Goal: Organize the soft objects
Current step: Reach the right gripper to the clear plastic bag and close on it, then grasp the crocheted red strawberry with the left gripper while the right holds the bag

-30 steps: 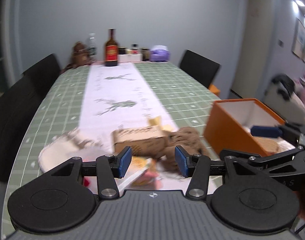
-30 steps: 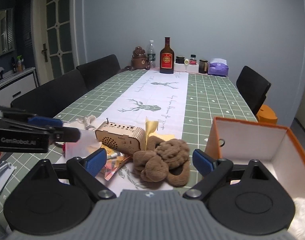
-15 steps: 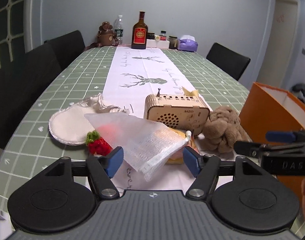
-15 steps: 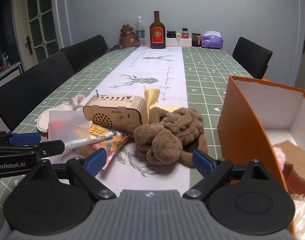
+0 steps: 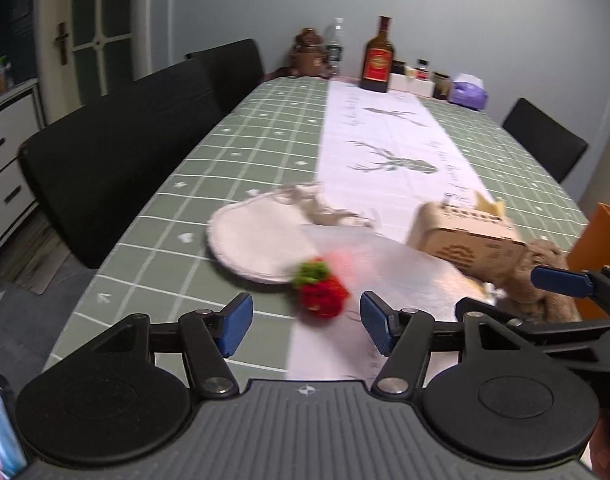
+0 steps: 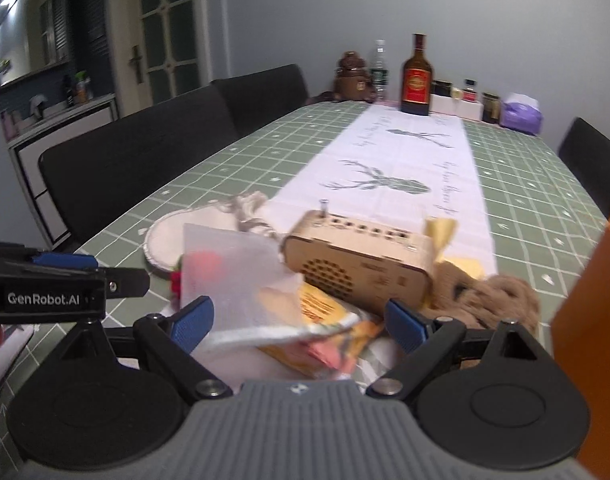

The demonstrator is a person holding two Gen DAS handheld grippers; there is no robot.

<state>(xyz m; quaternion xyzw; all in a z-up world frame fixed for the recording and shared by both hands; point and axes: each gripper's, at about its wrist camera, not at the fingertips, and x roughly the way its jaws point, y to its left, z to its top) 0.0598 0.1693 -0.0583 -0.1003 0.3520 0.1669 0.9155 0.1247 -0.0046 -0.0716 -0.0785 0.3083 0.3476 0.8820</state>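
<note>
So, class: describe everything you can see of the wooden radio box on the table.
The radio is a pale, boxy wooden case with rounded corners. A round grille of small holes marks its front, a row of dark slots runs along the top, and a thin metal stub stands near one end. It lies on the white runner, tilted in view. Snack packets lie against its front, a brown plush at its right end, a yellow scrap behind.
</note>
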